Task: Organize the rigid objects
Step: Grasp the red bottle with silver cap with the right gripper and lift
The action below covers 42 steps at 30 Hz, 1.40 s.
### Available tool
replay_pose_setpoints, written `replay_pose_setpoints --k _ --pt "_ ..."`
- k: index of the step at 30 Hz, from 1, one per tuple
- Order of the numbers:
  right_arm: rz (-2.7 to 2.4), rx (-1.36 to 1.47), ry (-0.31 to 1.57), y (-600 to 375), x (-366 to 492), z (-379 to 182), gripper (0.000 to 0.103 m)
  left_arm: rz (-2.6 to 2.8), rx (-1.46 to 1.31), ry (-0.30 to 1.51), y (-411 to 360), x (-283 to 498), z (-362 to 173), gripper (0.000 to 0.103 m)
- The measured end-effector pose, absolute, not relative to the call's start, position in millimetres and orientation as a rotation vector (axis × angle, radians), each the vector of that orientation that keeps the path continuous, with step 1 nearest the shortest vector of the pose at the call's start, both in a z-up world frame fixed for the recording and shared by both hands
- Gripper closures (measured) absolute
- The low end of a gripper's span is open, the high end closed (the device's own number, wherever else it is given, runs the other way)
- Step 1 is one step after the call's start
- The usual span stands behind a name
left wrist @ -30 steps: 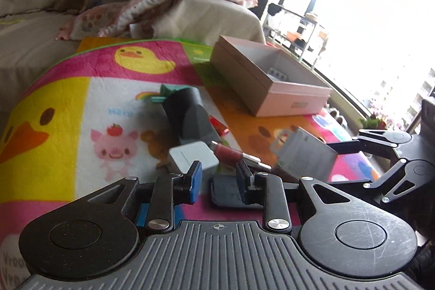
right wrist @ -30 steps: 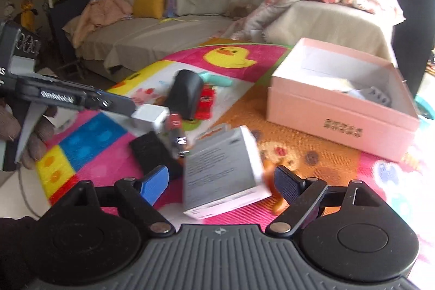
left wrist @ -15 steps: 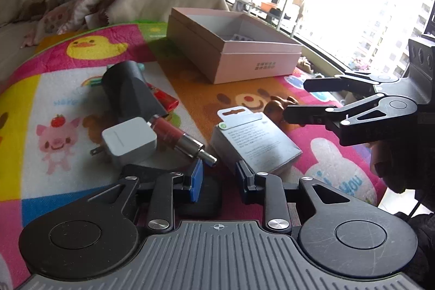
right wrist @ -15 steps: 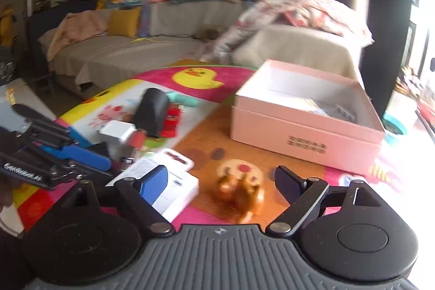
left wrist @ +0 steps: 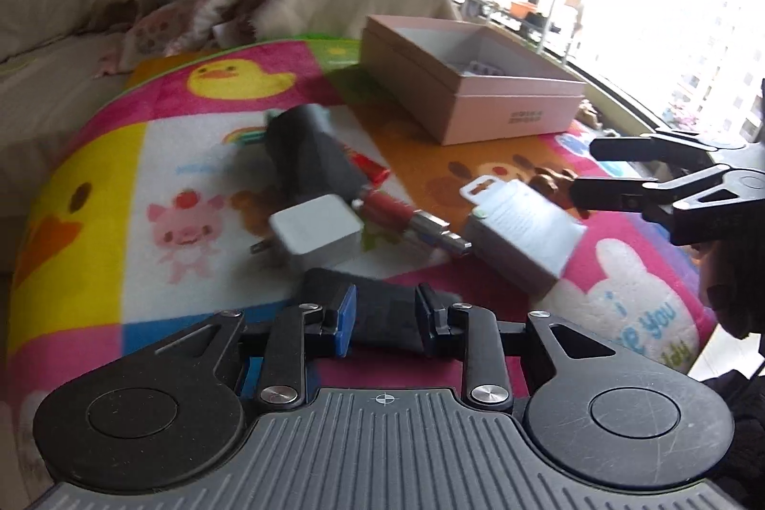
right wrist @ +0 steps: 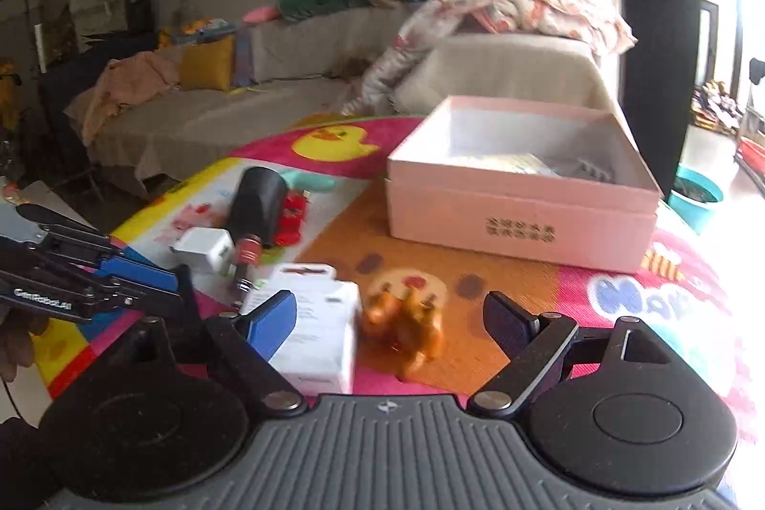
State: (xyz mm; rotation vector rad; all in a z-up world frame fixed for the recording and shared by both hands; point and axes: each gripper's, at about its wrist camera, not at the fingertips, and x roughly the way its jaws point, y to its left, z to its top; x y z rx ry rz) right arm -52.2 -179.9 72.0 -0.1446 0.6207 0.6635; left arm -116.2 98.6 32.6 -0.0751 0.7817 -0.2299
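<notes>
Box point(right wrist: 521, 218) holds few items; charger point(left wrist: 315, 230), tube point(left wrist: 401, 216), packet point(left wrist: 519, 230) left on mat. Left gripper point(left wrist: 385, 314) narrow, empty; right gripper point(right wrist: 389, 316) wide, empty.

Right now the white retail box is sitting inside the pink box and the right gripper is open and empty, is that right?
Not quite. The white retail box lies on the colourful mat, outside the pink box, as the right wrist view shows. The right gripper is open and empty.

boxes: 2 (one pink point(right wrist: 521, 218), one white point(right wrist: 315, 333)) | charger point(left wrist: 315, 230): 1 | lipstick point(left wrist: 411, 221): 1 | toy point(right wrist: 406, 319): 1
</notes>
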Motion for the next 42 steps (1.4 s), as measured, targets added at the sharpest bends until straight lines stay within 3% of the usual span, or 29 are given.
replay_pose_setpoints --k 3,7,9,11,13,22,27,33,35,37,42 --pt "0.748 -0.224 0.603 -138.8 -52.0 79.7 0.021 -0.187 -0.163 0.817 120.0 -123.6 29.8 0.073" --pt "0.848 -0.299 0.666 -82.0 -33.9 70.3 0.049 -0.207 -0.263 0.849 131.0 -132.0 27.0 0.073" --pt "0.86 -0.32 0.741 -56.3 -20.1 59.5 0.05 -0.211 -0.294 0.847 131.7 -132.9 24.9 0.073" --pt "0.858 -0.338 0.837 -38.8 -6.3 46.9 0.07 -0.222 -0.336 0.841 133.3 -129.8 22.8 0.073" --pt "0.846 -0.324 0.848 -36.1 -2.4 47.3 0.083 -0.231 -0.378 0.831 132.0 -123.9 18.5 0.073" --pt "0.673 -0.125 0.75 -128.5 6.3 94.3 0.083 -0.269 -0.415 0.769 105.8 -63.5 10.0 0.073" --pt "0.515 -0.122 0.758 -183.3 5.9 82.8 0.082 -0.287 -0.25 0.761 79.1 -49.6 14.0 0.073" --pt "0.492 -0.144 0.683 -208.1 -15.6 63.5 0.08 -0.298 -0.062 0.768 64.8 -84.6 25.8 0.072" --pt "0.476 -0.155 0.687 -208.1 -16.3 55.7 0.058 -0.303 0.0 0.771 61.1 -99.0 29.5 0.072" --pt "0.462 -0.133 0.696 -210.7 -15.6 49.9 0.046 -0.297 0.05 0.781 56.8 -108.1 30.1 0.072" --pt "0.449 -0.078 0.729 -217.5 -13.6 43.2 0.041 -0.294 0.093 0.769 45.8 -106.9 26.4 0.071"
